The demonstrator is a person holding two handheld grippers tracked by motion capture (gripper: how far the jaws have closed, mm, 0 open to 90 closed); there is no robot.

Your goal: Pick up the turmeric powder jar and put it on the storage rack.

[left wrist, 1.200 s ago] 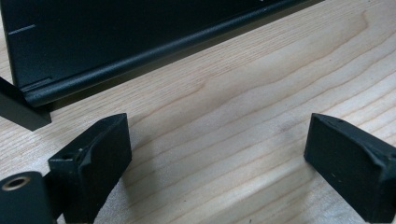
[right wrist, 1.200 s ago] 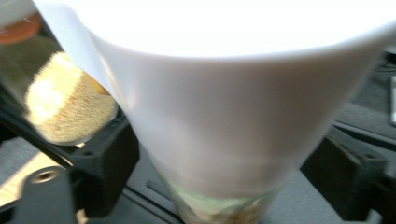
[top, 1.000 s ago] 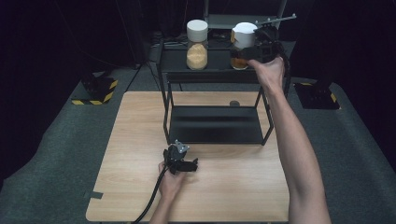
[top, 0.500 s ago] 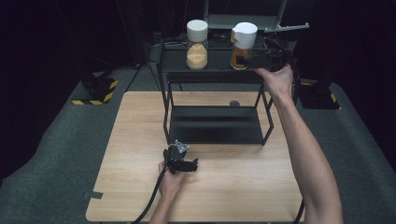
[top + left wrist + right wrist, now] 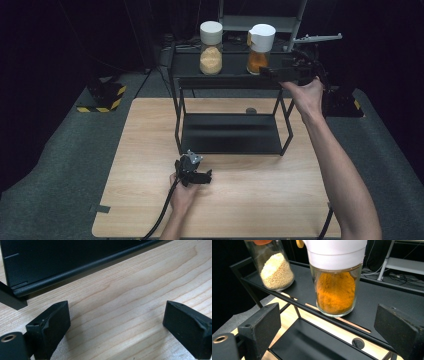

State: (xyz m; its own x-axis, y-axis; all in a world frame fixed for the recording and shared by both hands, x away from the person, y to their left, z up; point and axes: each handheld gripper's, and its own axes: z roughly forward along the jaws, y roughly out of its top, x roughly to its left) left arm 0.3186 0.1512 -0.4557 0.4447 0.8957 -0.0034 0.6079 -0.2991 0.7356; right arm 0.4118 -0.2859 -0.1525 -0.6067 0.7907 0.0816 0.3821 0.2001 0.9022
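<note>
A black two-tier rack (image 5: 225,80) stands on the wooden table (image 5: 250,200). Its top shelf (image 5: 374,300) carries a white-lidded jar of orange powder (image 5: 259,50) (image 5: 335,292) and a jar of pale grains (image 5: 211,50) (image 5: 275,271). My right gripper (image 5: 267,73) (image 5: 328,315) hovers just right of the orange jar. Its jaws have just been opening and stand wide with nothing between them; the jar sits beyond their tips. My left gripper (image 5: 204,176) (image 5: 115,315) rests open on the table in front of the rack's lower shelf (image 5: 62,260), over bare wood.
A small dark round thing (image 5: 251,110) (image 5: 357,342) lies on the table behind the rack. A yellow-and-black striped block (image 5: 102,97) sits on the grey floor at the left. A grey shelf unit (image 5: 260,22) stands behind the rack.
My right gripper has left the orange jar, pulling back to the right and slightly down; the jar stays on the top shelf. The left gripper has kept still.
</note>
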